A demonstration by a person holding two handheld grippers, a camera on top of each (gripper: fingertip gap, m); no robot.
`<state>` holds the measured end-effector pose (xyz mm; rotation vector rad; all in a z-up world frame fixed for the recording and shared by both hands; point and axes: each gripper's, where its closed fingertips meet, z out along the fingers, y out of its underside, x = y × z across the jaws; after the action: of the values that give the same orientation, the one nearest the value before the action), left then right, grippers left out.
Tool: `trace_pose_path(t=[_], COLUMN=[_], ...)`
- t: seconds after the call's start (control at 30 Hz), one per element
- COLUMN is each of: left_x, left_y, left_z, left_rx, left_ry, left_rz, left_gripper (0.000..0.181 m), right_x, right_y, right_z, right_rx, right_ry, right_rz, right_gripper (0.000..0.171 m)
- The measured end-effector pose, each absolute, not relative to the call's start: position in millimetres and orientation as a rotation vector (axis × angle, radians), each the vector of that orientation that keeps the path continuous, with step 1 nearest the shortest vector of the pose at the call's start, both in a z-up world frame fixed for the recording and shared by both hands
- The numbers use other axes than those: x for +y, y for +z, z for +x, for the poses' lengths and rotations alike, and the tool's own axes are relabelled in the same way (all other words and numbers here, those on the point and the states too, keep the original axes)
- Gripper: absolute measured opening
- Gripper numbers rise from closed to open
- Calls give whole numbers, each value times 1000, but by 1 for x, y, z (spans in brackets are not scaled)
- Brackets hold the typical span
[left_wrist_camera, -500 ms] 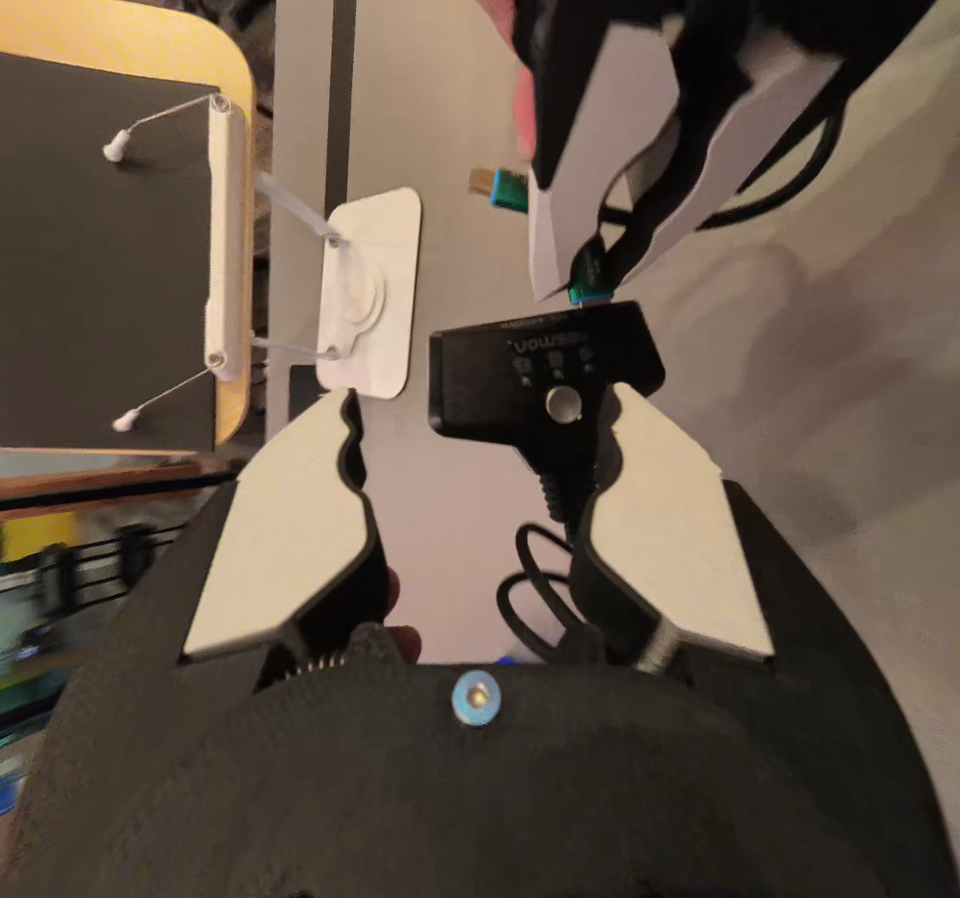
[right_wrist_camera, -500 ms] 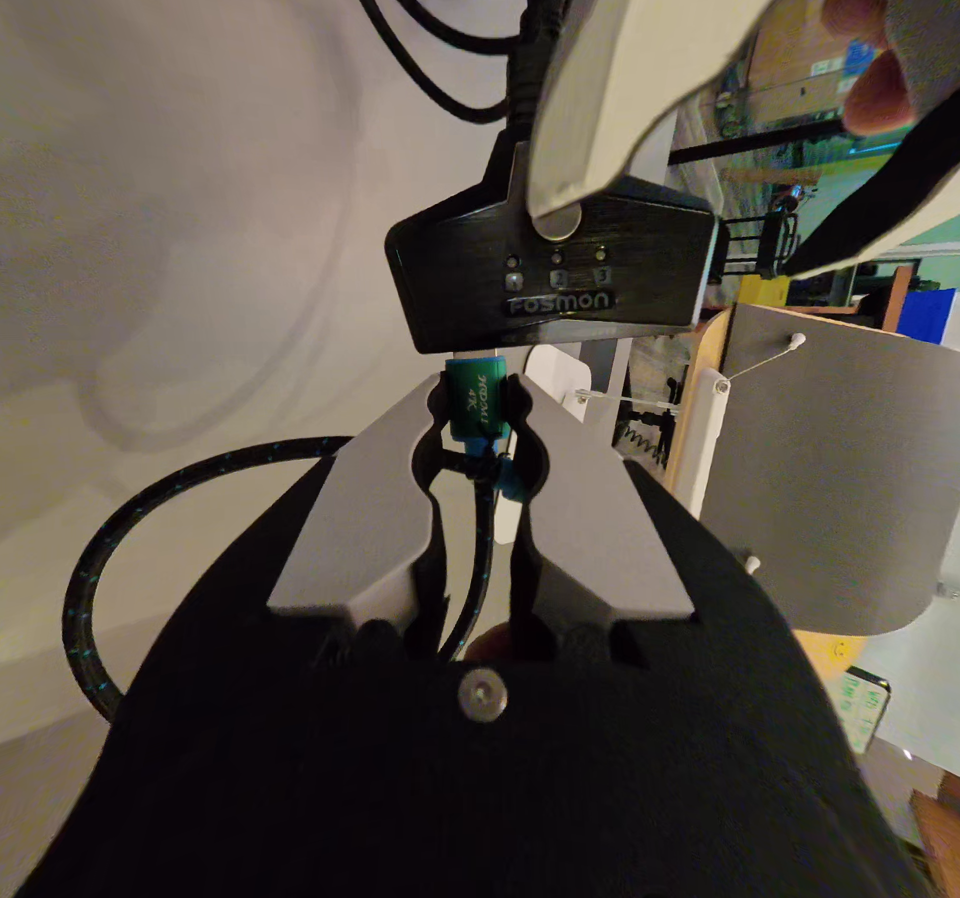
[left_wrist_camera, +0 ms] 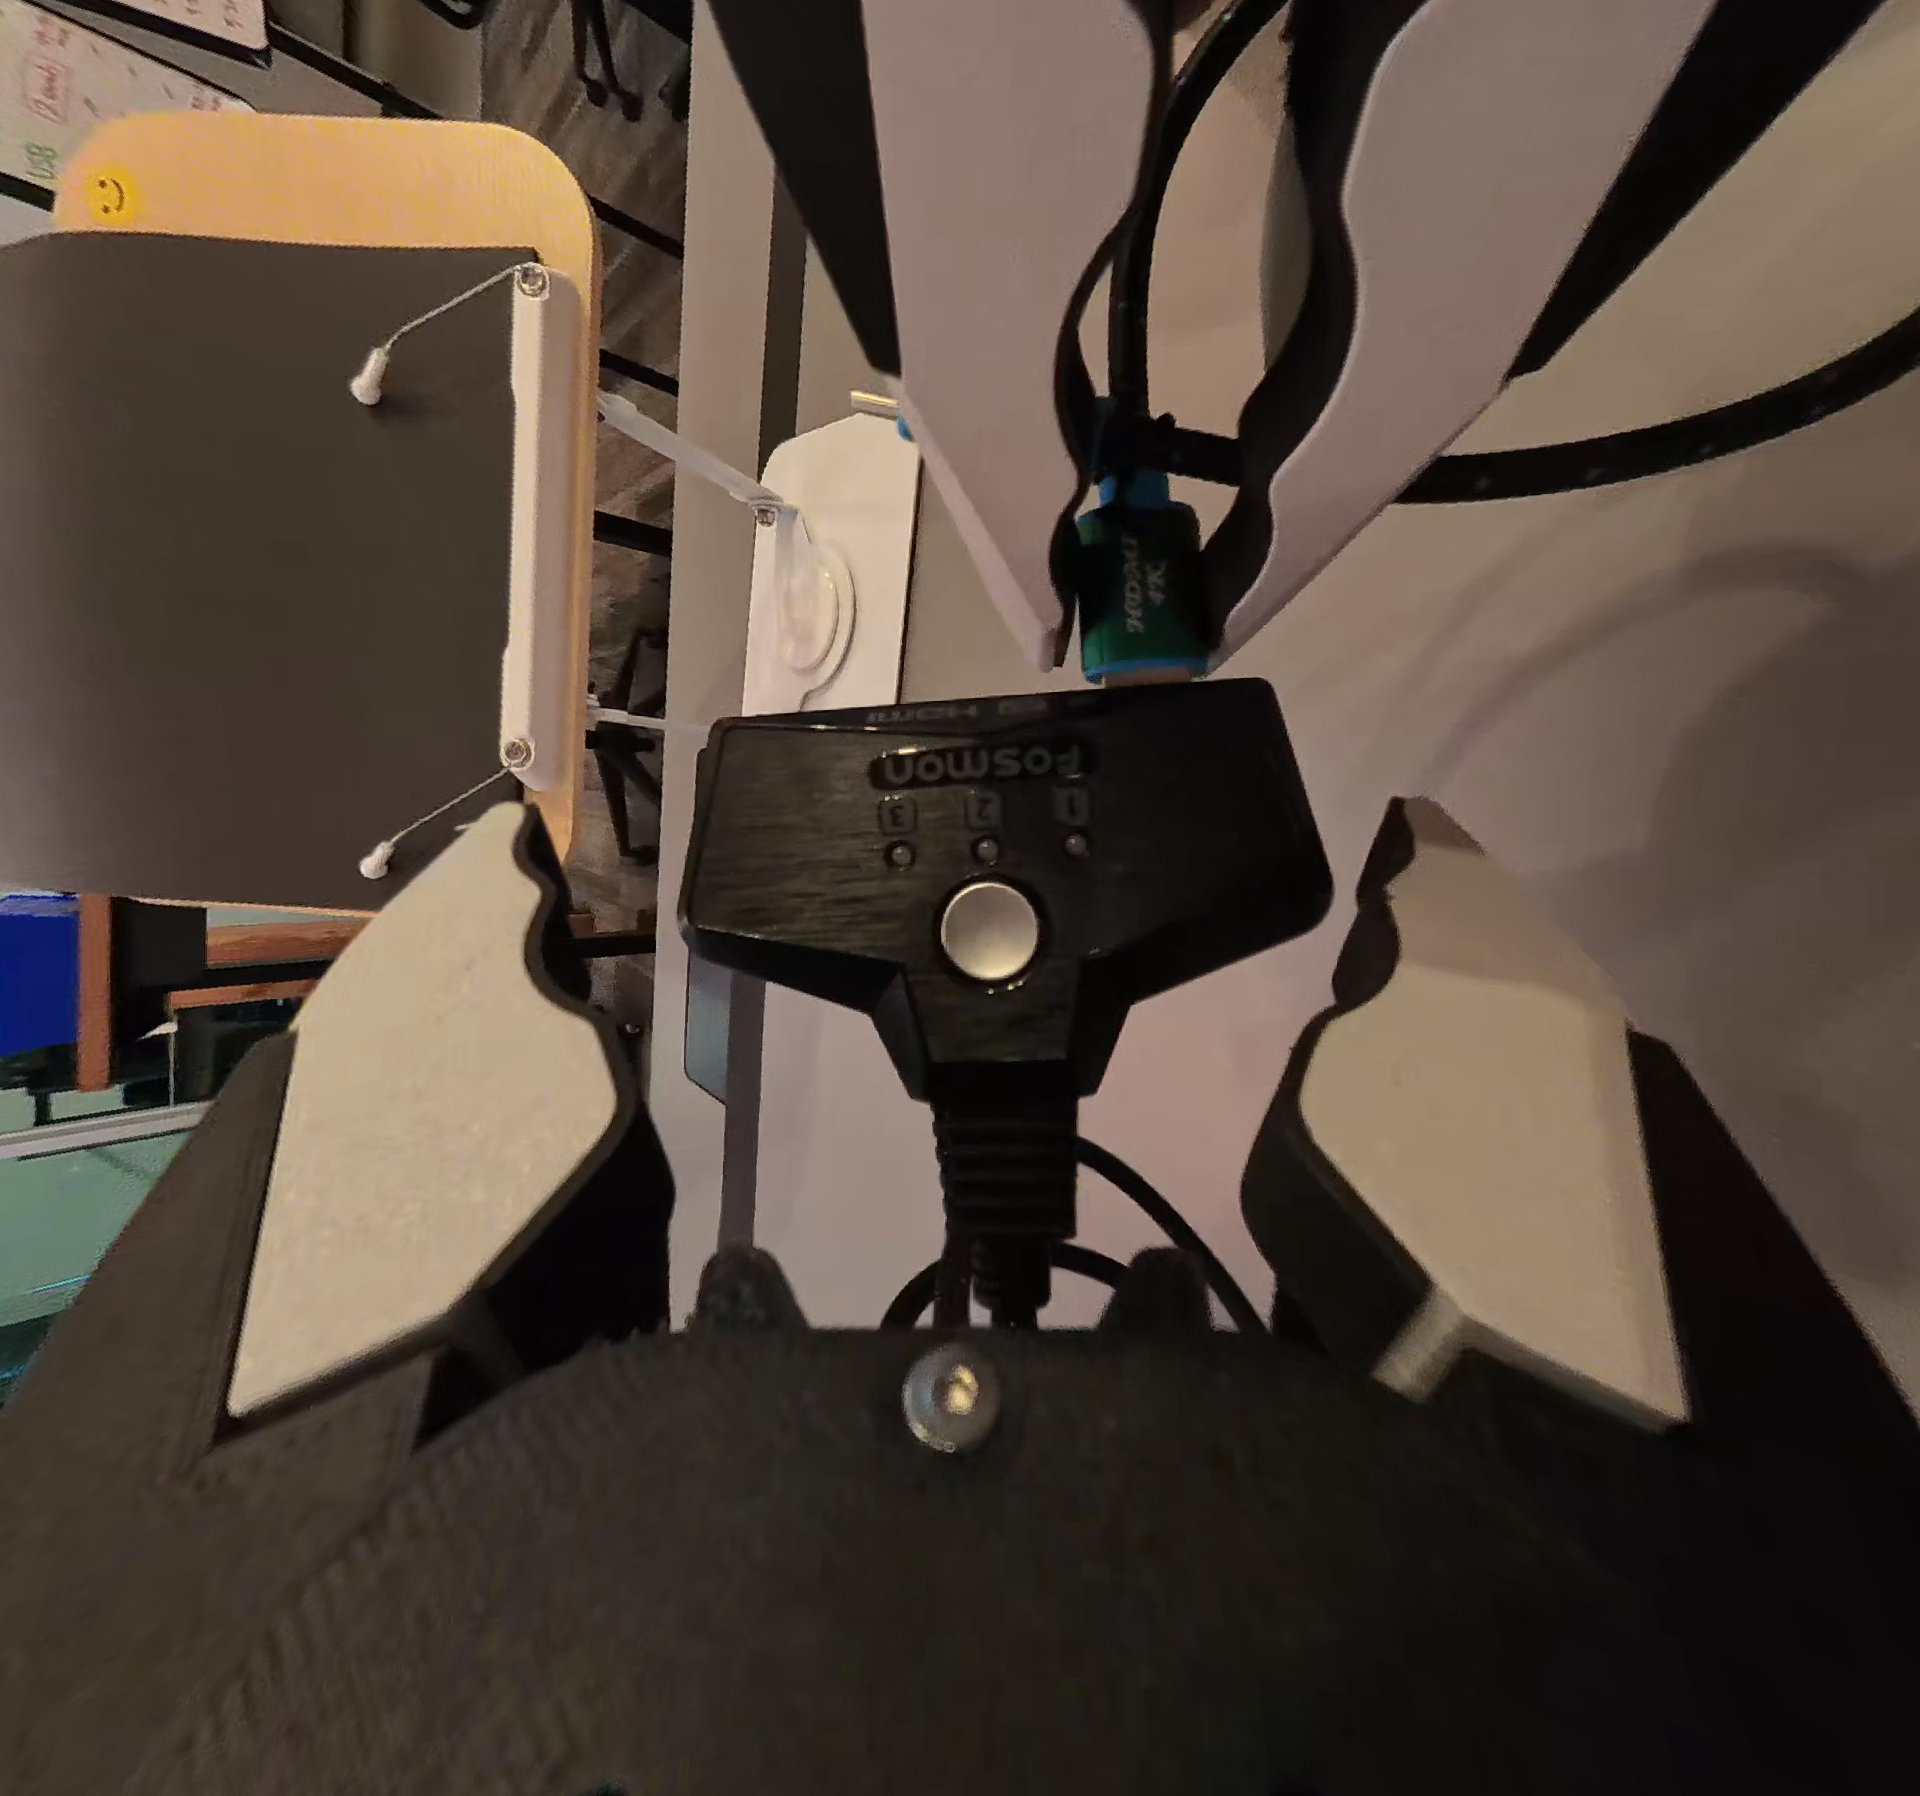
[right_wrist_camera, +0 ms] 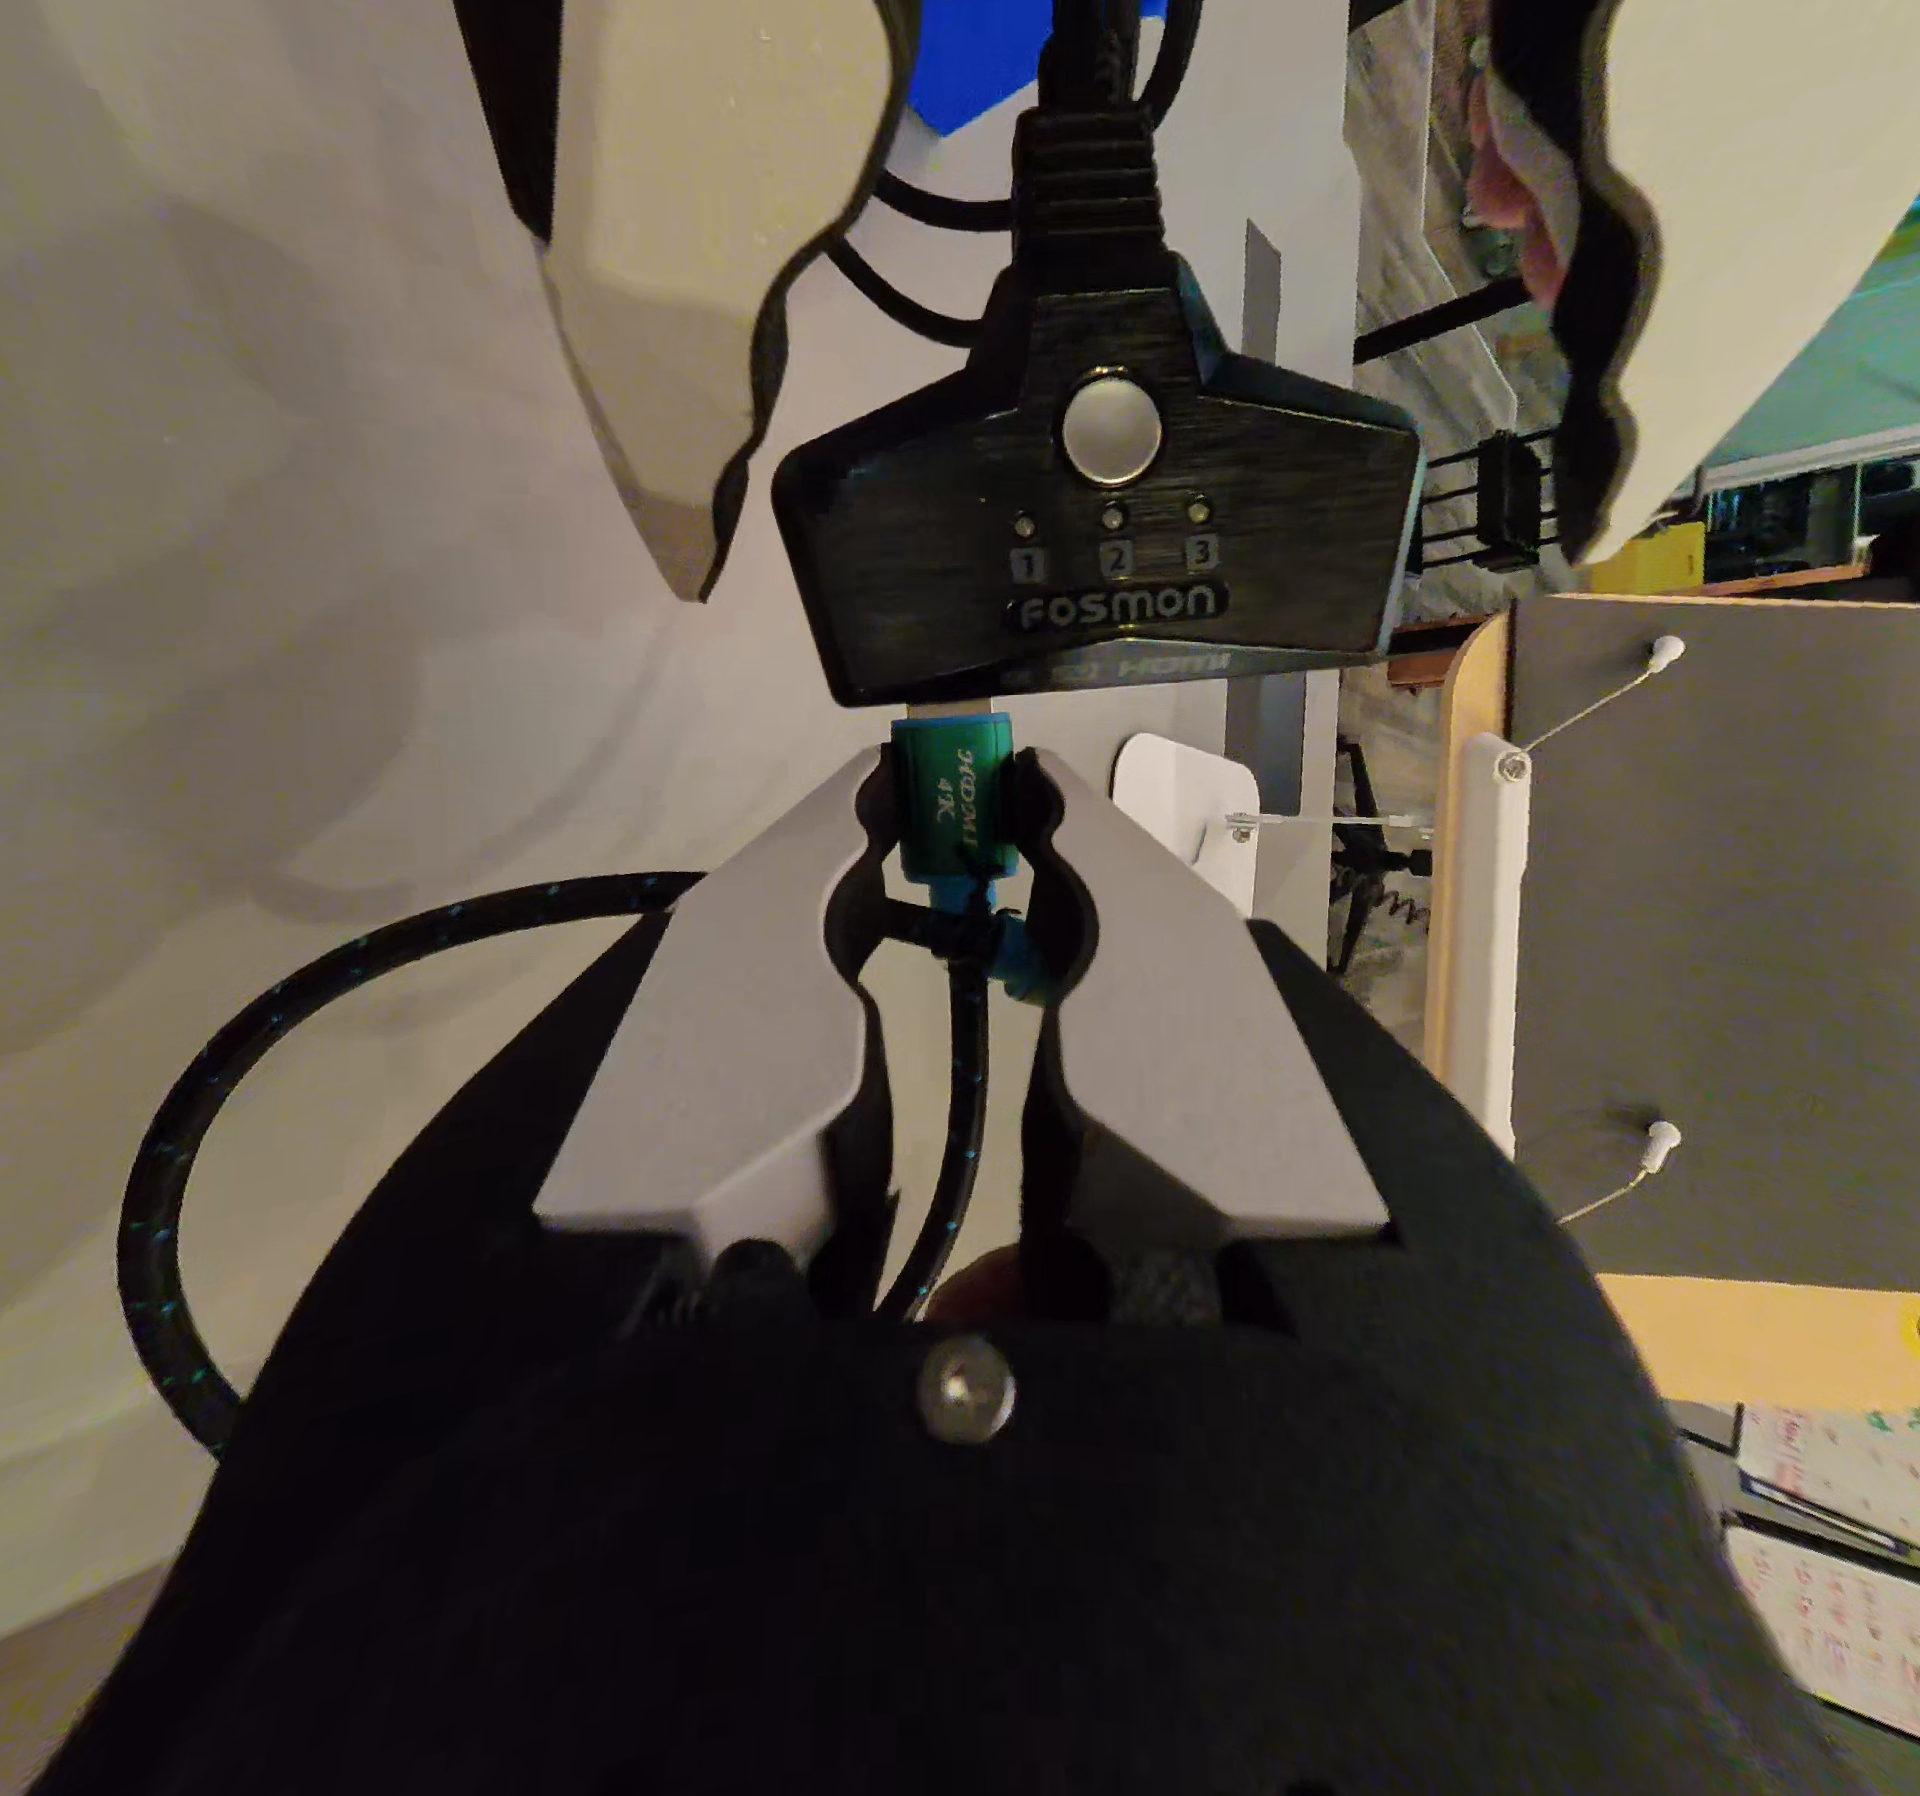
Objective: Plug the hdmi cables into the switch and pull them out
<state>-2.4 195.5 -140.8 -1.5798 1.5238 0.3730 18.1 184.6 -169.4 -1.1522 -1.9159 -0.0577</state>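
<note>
The black HDMI switch (left_wrist_camera: pixel 997 842) lies flat on the pale table, its own lead running back toward my left gripper. My left gripper (left_wrist_camera: pixel 956 811) is open, with one finger on each side of the switch and a gap on both sides. My right gripper (right_wrist_camera: pixel 954 775) is shut on a green HDMI plug (right_wrist_camera: pixel 945 806). The plug's metal tip sits at the switch's (right_wrist_camera: pixel 1101 541) outermost port, with a sliver of metal showing. The black braided cable (right_wrist_camera: pixel 312 967) loops away behind it. The left view shows the right gripper (left_wrist_camera: pixel 1140 650) and plug (left_wrist_camera: pixel 1138 593) from the front.
A white plate with a suction cup (left_wrist_camera: pixel 831 583) lies beside the switch at the table edge. Past the edge stands a grey panel with a white bracket (left_wrist_camera: pixel 260 551) on a wooden board. Blue tape (right_wrist_camera: pixel 1039 32) lies behind the switch lead. A hand (right_wrist_camera: pixel 1507 167) holds the left gripper. There is about 5 cm between the tips of the two grippers.
My left gripper has shifted from resting a finger on the switch to straddling it, with its jaws wider apart. My right gripper still holds the green plug against the switch's edge.
</note>
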Motion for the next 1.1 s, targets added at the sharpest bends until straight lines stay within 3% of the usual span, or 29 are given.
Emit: trace_pose_path(t=[0.6,0.7,1.1], left_x=[202,193,208], left_y=[-173,-180,-193], left_z=[-7,-6,-1], left_rx=[1636,1686,1652], left_ry=[303,241,338], left_rz=[-1752,-1806,-1728], left_gripper=[134,146,145], right_x=[180,182,175], right_y=[-173,-177,-179], right_z=[25,24,11], right_rx=[-1898,-1891,-1883], right_ry=[-210,-221,-269], right_rz=[-1335,-1382,-1392], right_gripper=[19,18,20])
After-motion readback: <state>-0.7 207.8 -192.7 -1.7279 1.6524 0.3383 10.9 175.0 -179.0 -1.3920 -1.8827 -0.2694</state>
